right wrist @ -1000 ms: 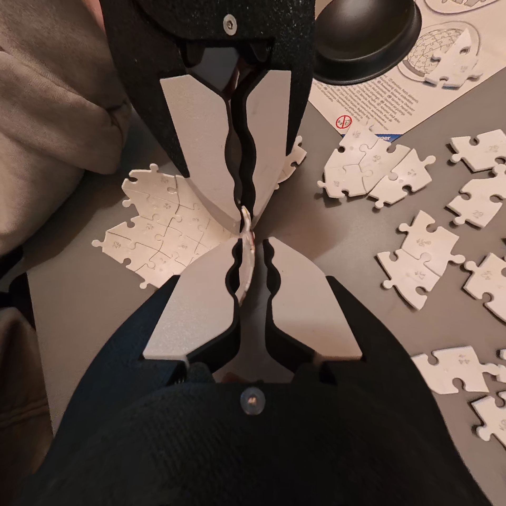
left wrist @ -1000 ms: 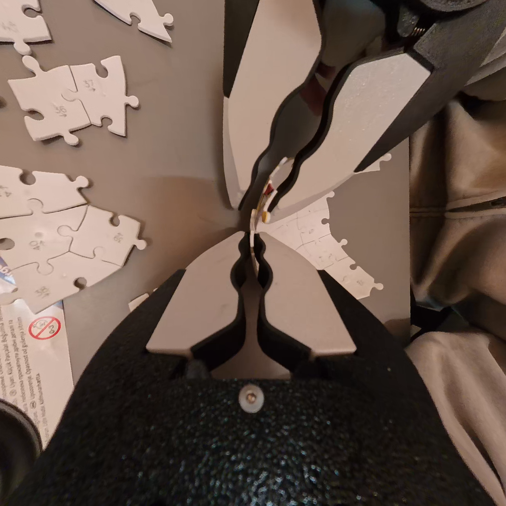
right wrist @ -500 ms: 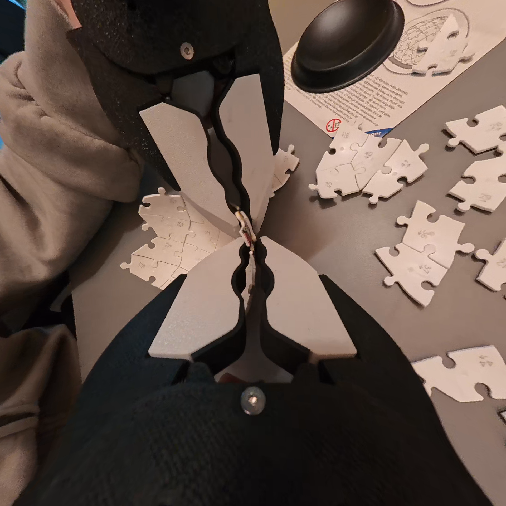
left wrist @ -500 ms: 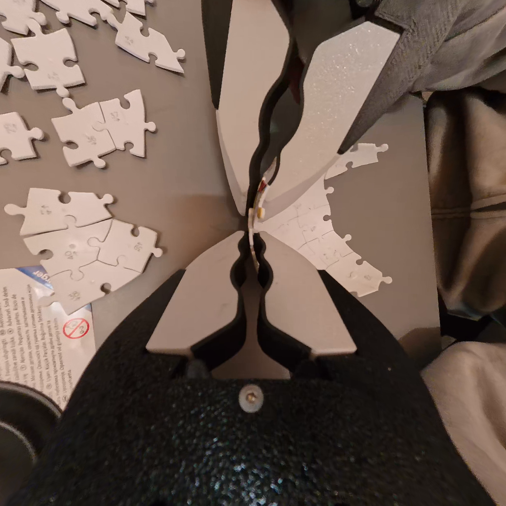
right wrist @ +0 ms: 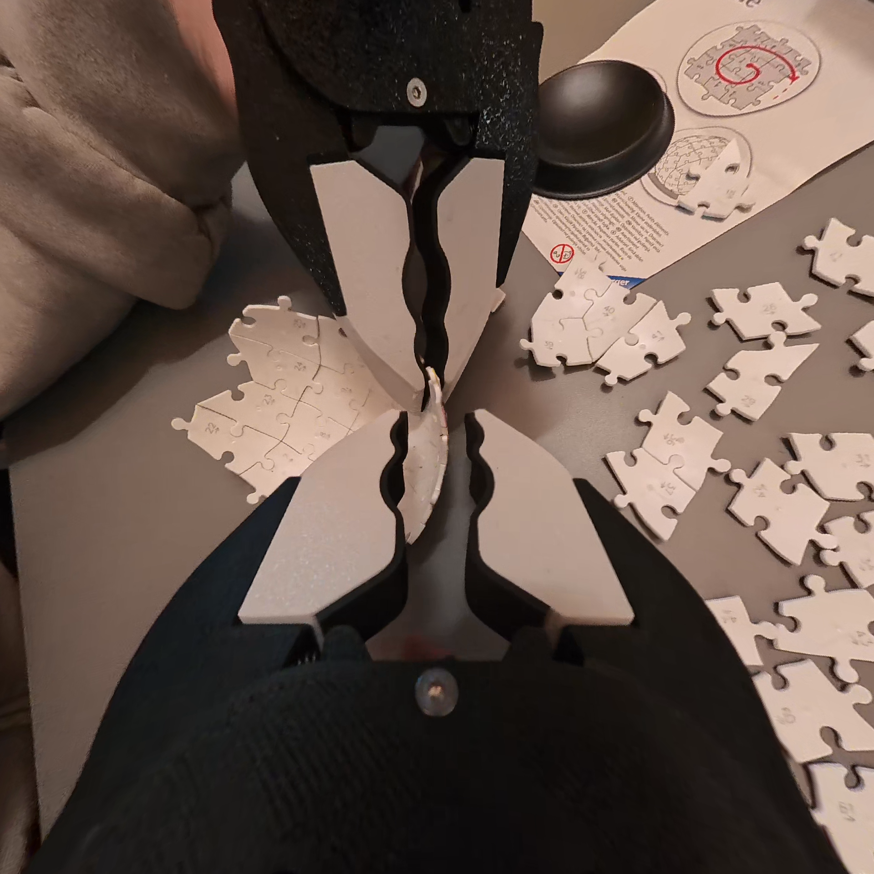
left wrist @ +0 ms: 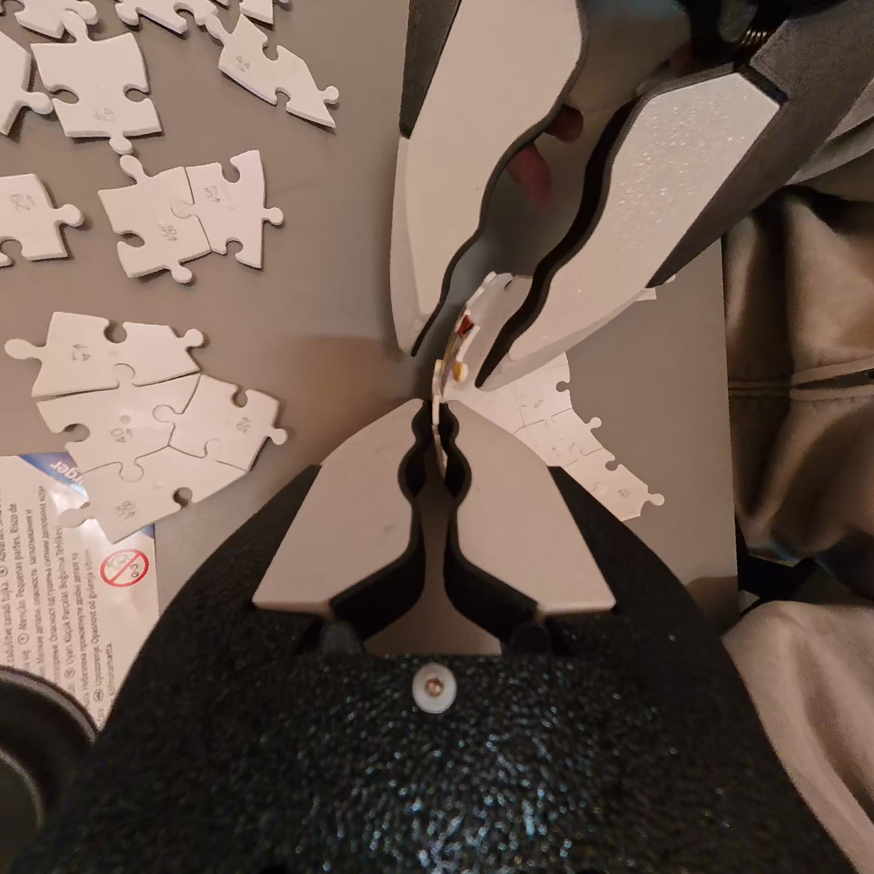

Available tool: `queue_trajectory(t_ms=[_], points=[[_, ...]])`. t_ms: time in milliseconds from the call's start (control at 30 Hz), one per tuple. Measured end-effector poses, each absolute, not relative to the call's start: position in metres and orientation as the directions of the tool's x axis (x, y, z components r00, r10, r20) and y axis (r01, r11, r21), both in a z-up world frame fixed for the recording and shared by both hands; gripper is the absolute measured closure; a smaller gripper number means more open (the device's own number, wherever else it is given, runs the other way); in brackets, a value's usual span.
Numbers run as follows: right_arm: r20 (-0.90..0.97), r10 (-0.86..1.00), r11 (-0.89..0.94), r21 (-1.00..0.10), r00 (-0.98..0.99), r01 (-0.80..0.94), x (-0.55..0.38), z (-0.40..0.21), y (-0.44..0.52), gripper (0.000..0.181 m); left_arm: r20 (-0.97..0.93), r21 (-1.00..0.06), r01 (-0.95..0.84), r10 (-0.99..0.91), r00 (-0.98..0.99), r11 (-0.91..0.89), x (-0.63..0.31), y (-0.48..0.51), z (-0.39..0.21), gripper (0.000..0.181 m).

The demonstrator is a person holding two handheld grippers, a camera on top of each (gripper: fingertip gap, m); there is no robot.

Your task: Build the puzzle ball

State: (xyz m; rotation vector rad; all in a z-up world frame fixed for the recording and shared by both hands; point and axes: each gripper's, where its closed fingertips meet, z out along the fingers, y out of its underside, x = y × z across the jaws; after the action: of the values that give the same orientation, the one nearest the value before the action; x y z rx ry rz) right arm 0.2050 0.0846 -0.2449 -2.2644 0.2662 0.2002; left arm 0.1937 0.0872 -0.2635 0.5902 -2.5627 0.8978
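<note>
A curved white puzzle piece section (right wrist: 425, 468) with a coloured face stands edge-on between the two grippers, above the grey table; it also shows in the left wrist view (left wrist: 473, 326). My left gripper (left wrist: 435, 406) is shut on one end of it and comes in from the top in the right wrist view (right wrist: 430, 383). My right gripper (right wrist: 435, 418) is open, its jaws apart around the other end, with the piece leaning on the left finger. It enters the left wrist view (left wrist: 449, 366) from the top right. A larger assembled curved section (right wrist: 284, 402) lies on the table beneath them.
Several loose and paired white pieces (right wrist: 662, 463) lie spread on the table (right wrist: 520, 402). A small joined cluster (right wrist: 596, 326) lies next to the instruction sheet (right wrist: 709, 142) with a black dome stand (right wrist: 600, 127) on it. A person's grey sleeve (right wrist: 94, 165) lies by the table edge. My left and right fingertips are right by each other.
My right gripper's jaws have spread apart and no longer clamp the piece. My left gripper keeps its hold. Both grippers shifted slightly over the table.
</note>
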Motion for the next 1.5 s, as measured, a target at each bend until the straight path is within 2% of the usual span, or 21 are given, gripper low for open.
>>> queue_trajectory(t_ms=[233, 300, 633, 1100, 1200, 1400, 1500], points=[[-0.249, -0.089, -0.615, -0.748, 0.964, -0.25, 0.206, -0.24, 0.087, 0.156, 0.459, -0.501, -0.493, -0.265, -0.848, 0.711, 0.194, 0.086, -0.263, 0.179], [-0.24, -0.082, -0.618, -0.75, 0.967, -0.238, 0.208, -0.24, 0.087, 0.164, 0.459, -0.503, -0.492, -0.263, -0.849, 0.71, 0.194, 0.086, -0.263, 0.179], [-0.252, -0.047, -0.651, -0.726, 0.967, -0.222, 0.209, -0.246, 0.087, 0.176, 0.454, -0.513, -0.492, -0.264, -0.851, 0.703, 0.196, 0.086, -0.263, 0.179], [-0.416, -0.095, -0.604, -0.698, 0.904, -0.385, 0.211, -0.247, 0.086, 0.176, 0.44, -0.533, -0.484, -0.261, -0.859, 0.694, 0.199, 0.085, -0.264, 0.179], [-0.399, -0.107, -0.604, -0.702, 0.911, -0.378, 0.215, -0.248, 0.083, 0.165, 0.449, -0.532, -0.491, -0.261, -0.854, 0.69, 0.199, 0.085, -0.264, 0.179], [-0.287, -0.098, -0.577, -0.764, 0.953, -0.29, 0.22, -0.235, 0.083, 0.162, 0.456, -0.527, -0.498, -0.266, -0.849, 0.688, 0.199, 0.085, -0.264, 0.179], [-0.218, -0.077, -0.618, -0.755, 0.973, -0.218, 0.218, -0.239, 0.085, 0.168, 0.453, -0.53, -0.495, -0.263, -0.852, 0.689, 0.199, 0.084, -0.264, 0.179]])
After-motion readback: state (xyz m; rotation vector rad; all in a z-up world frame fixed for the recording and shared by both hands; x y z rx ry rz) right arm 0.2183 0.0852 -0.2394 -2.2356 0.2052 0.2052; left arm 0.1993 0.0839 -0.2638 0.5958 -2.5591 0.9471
